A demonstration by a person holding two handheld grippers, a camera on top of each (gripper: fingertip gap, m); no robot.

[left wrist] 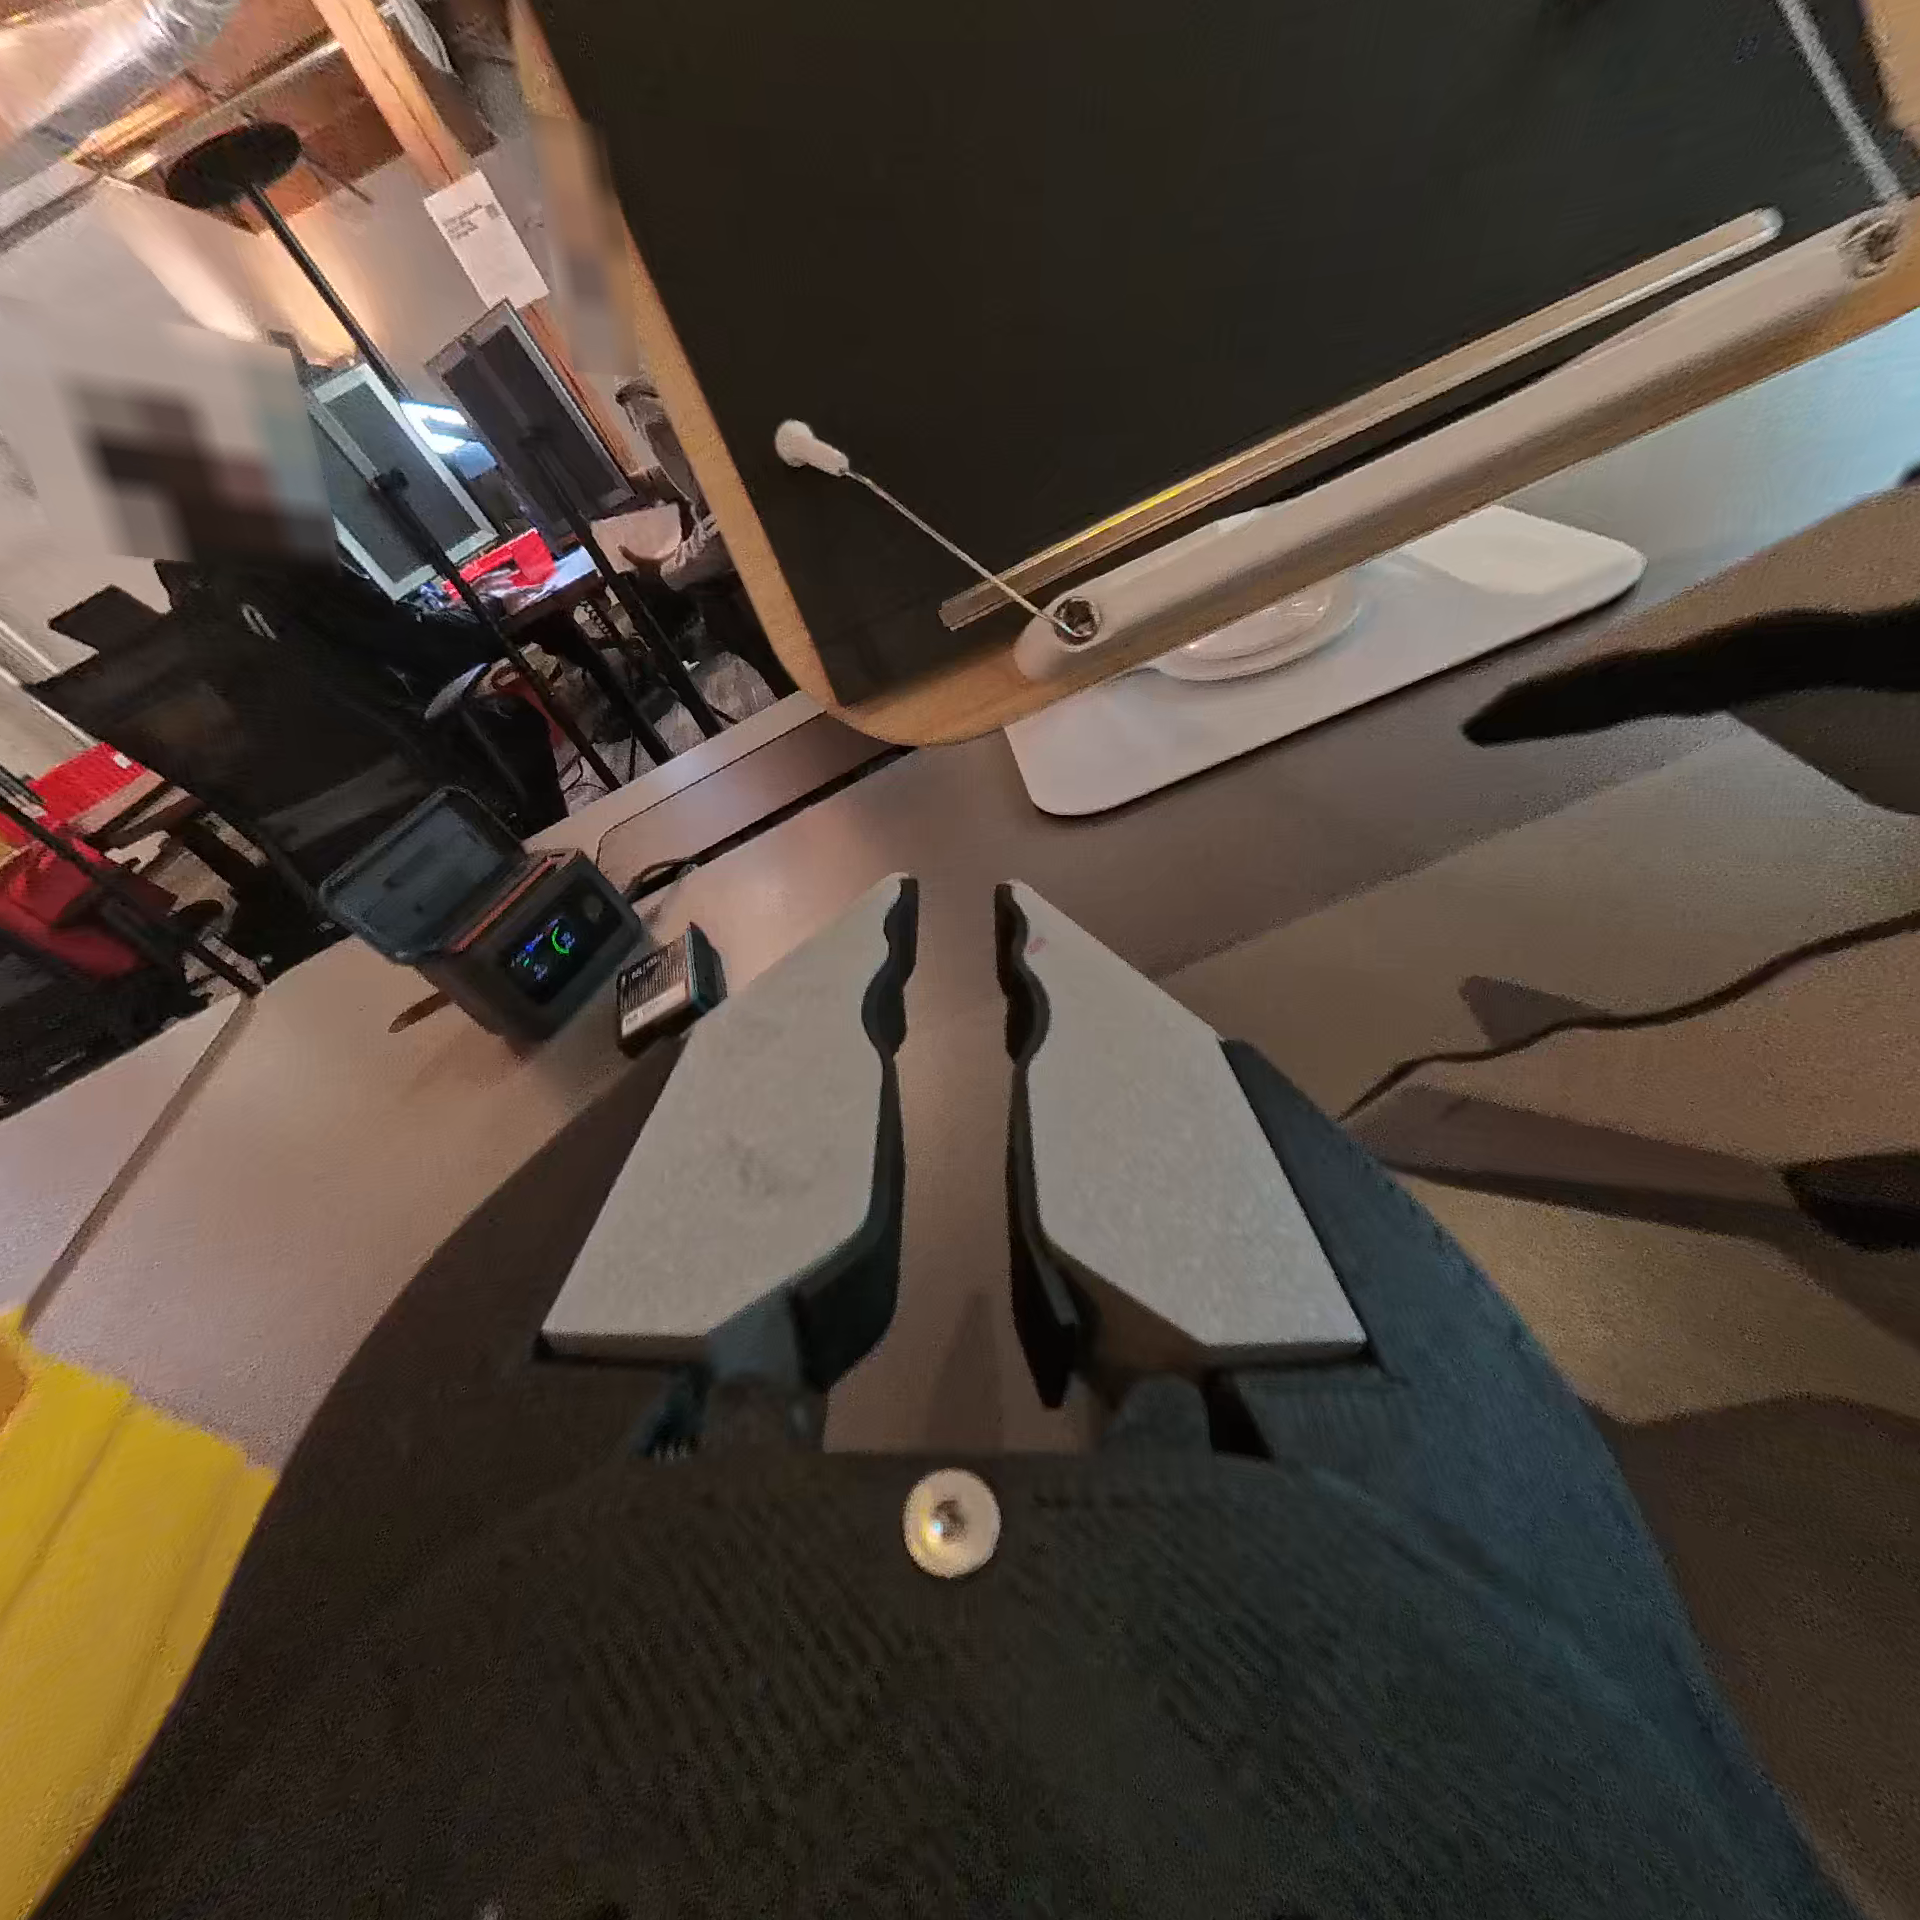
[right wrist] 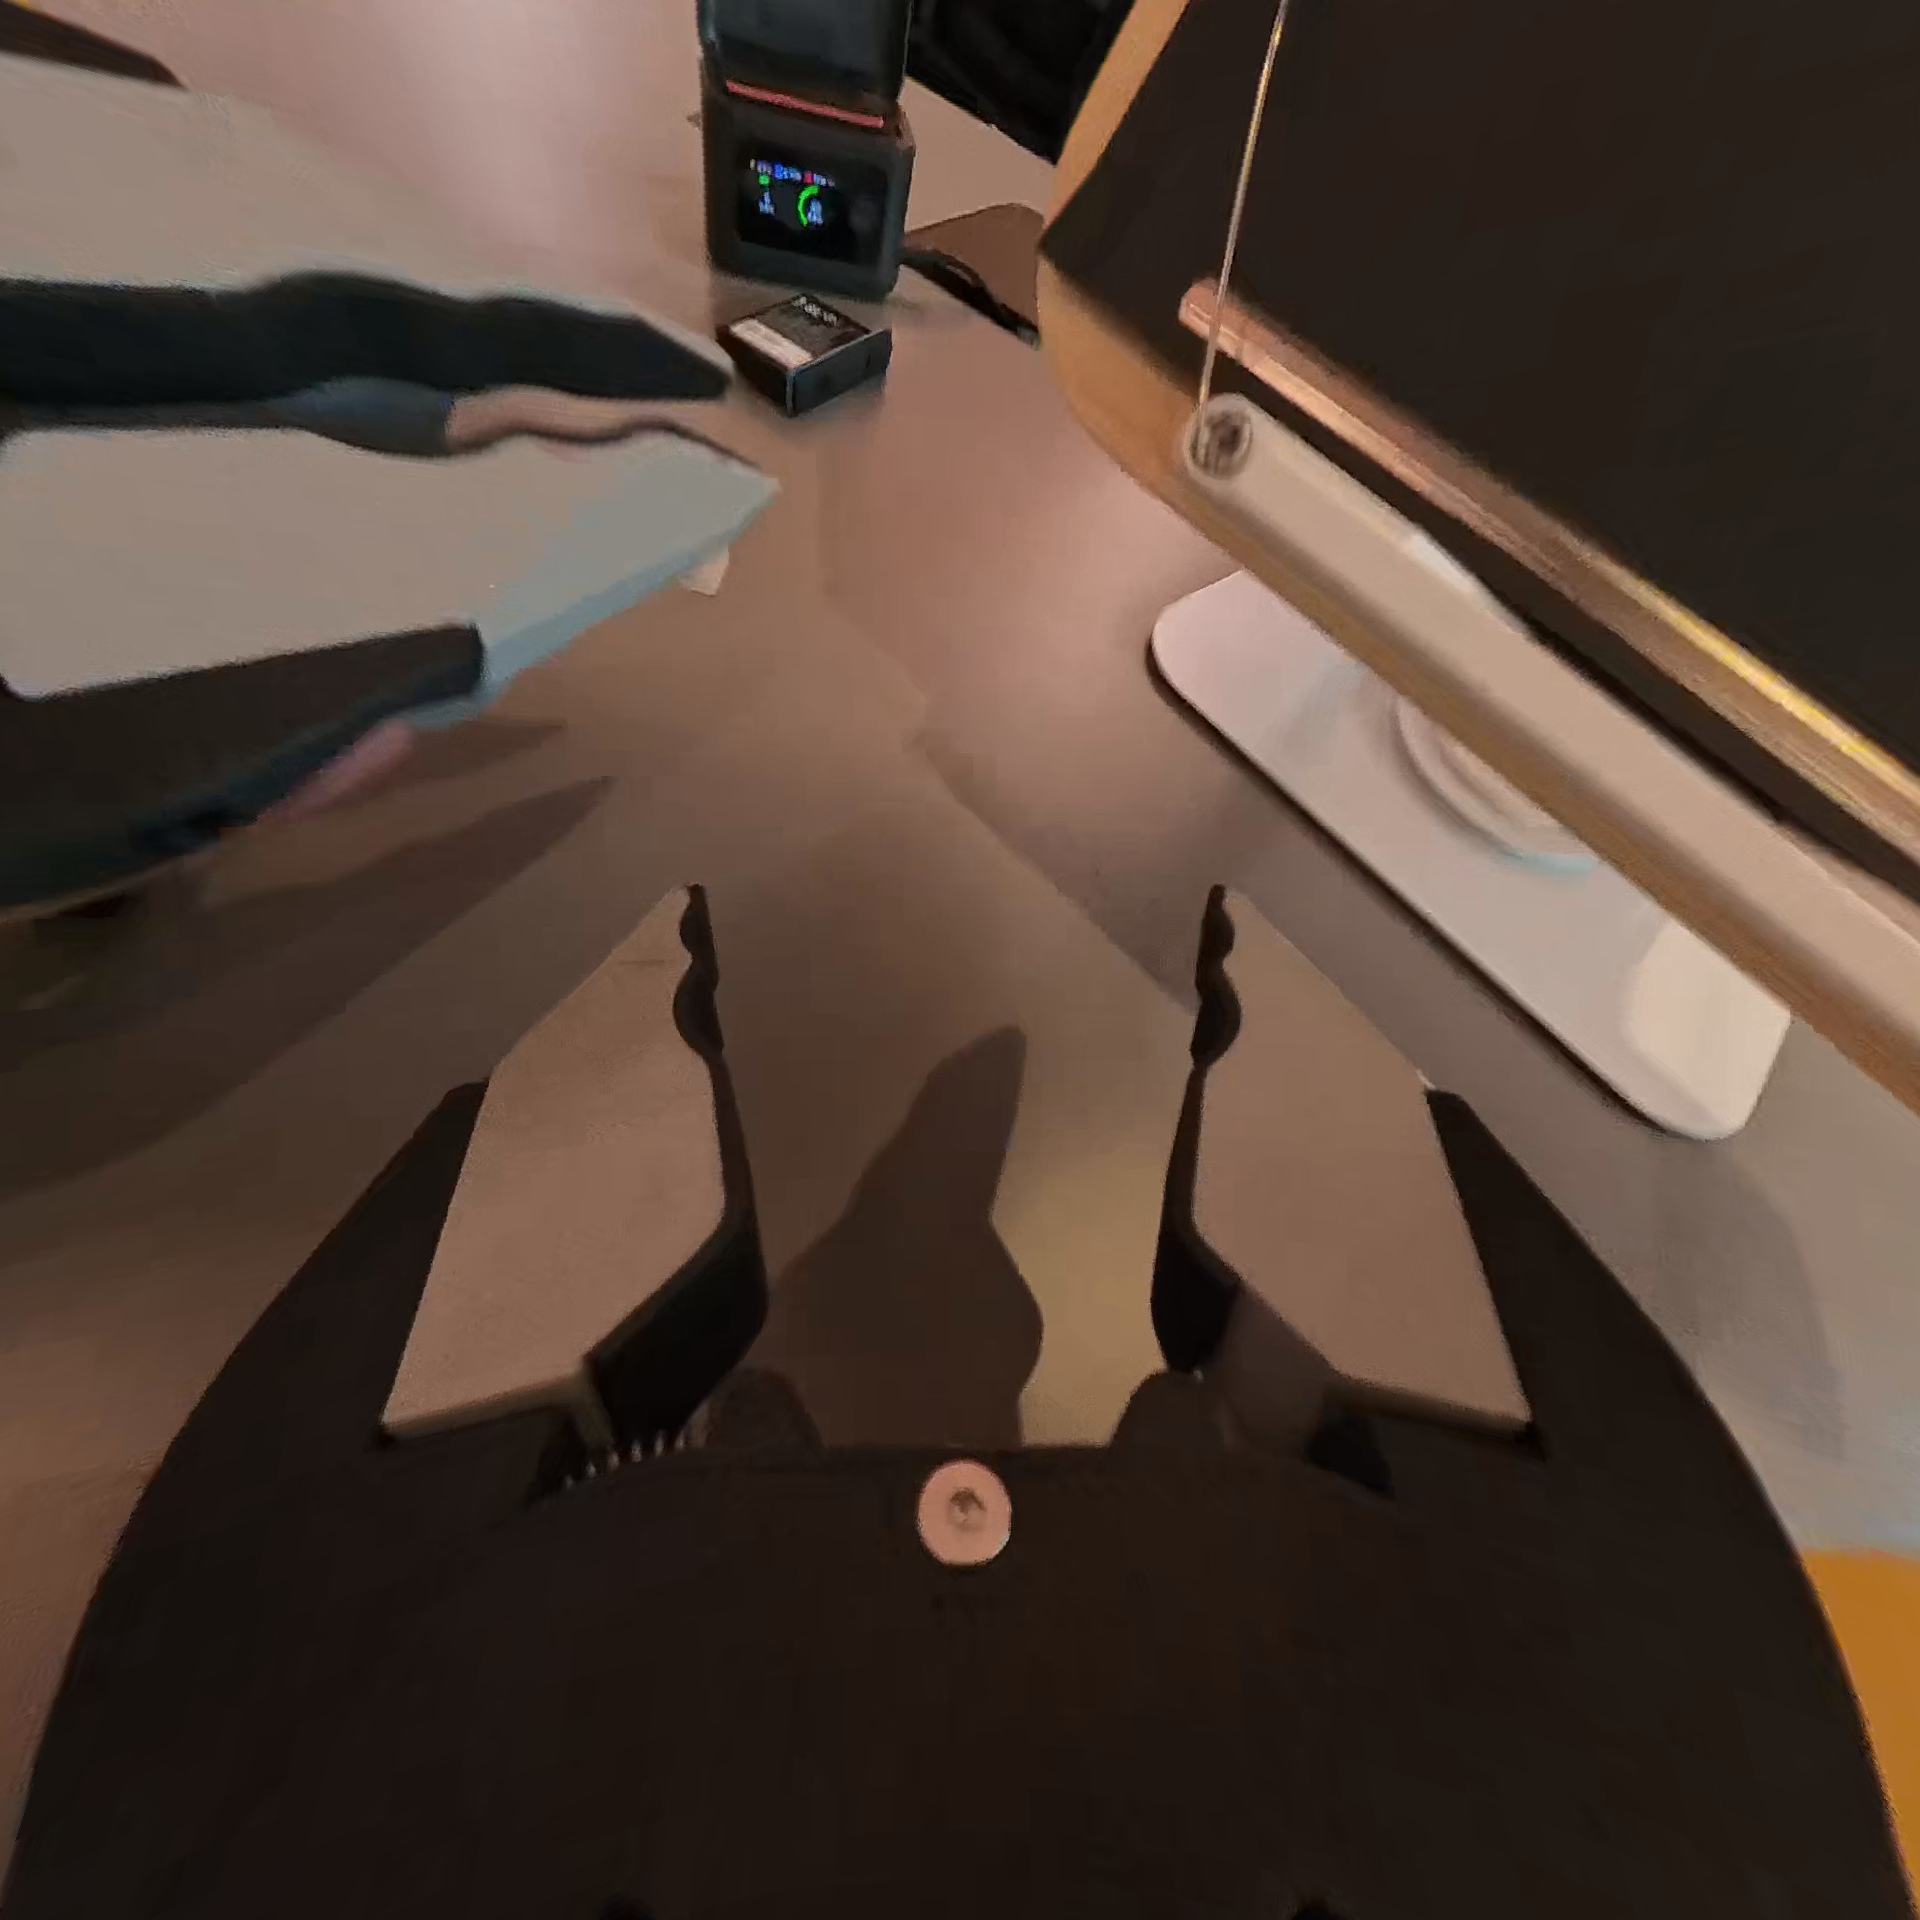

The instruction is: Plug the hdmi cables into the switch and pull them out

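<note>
The left tool (left wrist: pixel 956 904) has a broad matte-black printed body with fine ridged layer lines, a silver hex screw set in its middle, and two flat grey fingers (left wrist: pixel 748 1122) edged with wavy black pads. The right tool (right wrist: pixel 956 904) is built alike: black winged housing, one silver screw, grey fingers (right wrist: pixel 582 1174) with scalloped black inner pads.

A dark charger box (left wrist: pixel 488 914) with a lit screen is seen on the table (left wrist: pixel 312 1122), and a small black battery (left wrist: pixel 670 987) lies just beside it. A white stand base (left wrist: pixel 1351 675) rests farther back under a dark, wood-edged panel (left wrist: pixel 1143 260). A thin black cable (left wrist: pixel 1621 1008) is trailed across the tabletop. A yellow object (left wrist: pixel 94 1558) shows at the lower left edge.
</note>
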